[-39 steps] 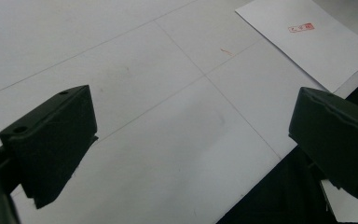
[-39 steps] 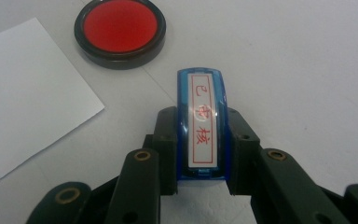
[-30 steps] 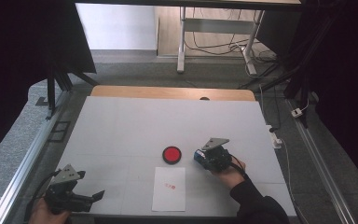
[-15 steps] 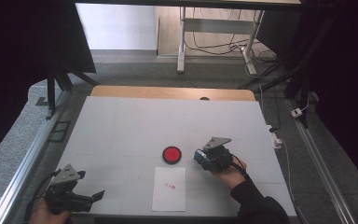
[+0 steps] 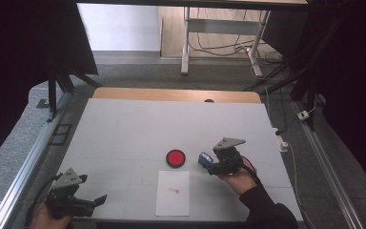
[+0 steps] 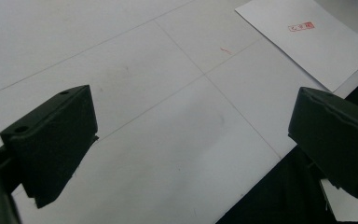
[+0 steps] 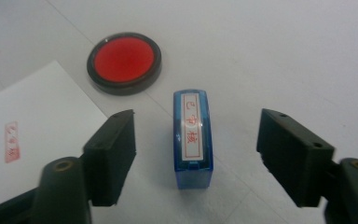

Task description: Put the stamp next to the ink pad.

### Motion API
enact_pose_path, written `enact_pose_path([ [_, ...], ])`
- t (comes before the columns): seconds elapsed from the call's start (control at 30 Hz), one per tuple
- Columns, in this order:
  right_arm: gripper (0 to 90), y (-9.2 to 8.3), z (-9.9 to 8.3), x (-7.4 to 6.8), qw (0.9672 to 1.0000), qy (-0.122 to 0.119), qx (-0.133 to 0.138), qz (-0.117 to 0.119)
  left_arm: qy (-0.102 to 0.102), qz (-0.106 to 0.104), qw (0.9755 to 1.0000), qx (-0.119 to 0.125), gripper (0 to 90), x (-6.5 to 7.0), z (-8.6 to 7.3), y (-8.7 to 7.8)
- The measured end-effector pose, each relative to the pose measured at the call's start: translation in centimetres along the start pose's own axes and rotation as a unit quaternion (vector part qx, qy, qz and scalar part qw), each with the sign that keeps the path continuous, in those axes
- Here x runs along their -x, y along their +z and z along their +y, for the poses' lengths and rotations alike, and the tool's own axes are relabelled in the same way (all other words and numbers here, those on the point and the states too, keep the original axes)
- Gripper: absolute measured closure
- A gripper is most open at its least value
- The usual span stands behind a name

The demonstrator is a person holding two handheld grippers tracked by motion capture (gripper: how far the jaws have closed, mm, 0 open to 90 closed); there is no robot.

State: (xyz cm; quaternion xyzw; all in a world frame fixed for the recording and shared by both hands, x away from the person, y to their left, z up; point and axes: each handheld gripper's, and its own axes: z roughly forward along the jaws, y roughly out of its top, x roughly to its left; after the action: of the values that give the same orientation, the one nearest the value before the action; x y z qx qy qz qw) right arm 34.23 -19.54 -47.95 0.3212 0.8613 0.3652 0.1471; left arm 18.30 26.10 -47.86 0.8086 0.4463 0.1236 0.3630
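Nearest the person, the left gripper (image 5: 78, 202) is sitting at the bottom left corner of the white table (image 5: 124, 133), its jaws spread wide with nothing but bare tabletop between them. In the left gripper view the corner of the sheet of paper (image 6: 307, 39) is showing beyond the jaws, with a small red stamp mark (image 6: 301, 26) printed on it.

A bit further in, that same paper is lying flat near the table's front edge, roughly in the middle. To its right, the right gripper (image 5: 208, 164) is resting low over the table in the person's hand (image 5: 238, 179). Its jaws have just been opening, and now they're standing apart on either side of the blue stamp (image 7: 192, 137) without touching it. The stamp is standing on the table by itself between them, with a white label and red characters facing up.

Just past the stamp, the round red ink pad (image 7: 124, 61) is sitting open near the paper's far edge, close to the stamp but not touching it. Beyond that the table is running back to a wooden strip (image 5: 171, 94) along the far edge.
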Motion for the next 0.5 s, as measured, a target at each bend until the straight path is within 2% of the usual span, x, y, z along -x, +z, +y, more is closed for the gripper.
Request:
enact_pose_path([
  [0.13, 20.1, -0.6, 0.1, -0.1, 0.9999, 0.011, 0.009, -0.006, 0.000, 0.000, 1.0000, 0.000, 1.2, 0.0, 0.0, 0.0],
  [0.23, 17.4, -1.0, 0.1, -0.2, 0.9998, 0.020, 0.009, -0.001, 0.000, 0.000, 1.0000, 0.001, 1.2, 0.0, 0.0, 0.0],
  [0.5, 12.5, -1.9, 0.1, -0.8, 0.9997, 0.021, 0.005, 0.010, 0.001, 0.000, 1.0000, 0.001, 1.2, 0.0, 0.0, 0.0],
])
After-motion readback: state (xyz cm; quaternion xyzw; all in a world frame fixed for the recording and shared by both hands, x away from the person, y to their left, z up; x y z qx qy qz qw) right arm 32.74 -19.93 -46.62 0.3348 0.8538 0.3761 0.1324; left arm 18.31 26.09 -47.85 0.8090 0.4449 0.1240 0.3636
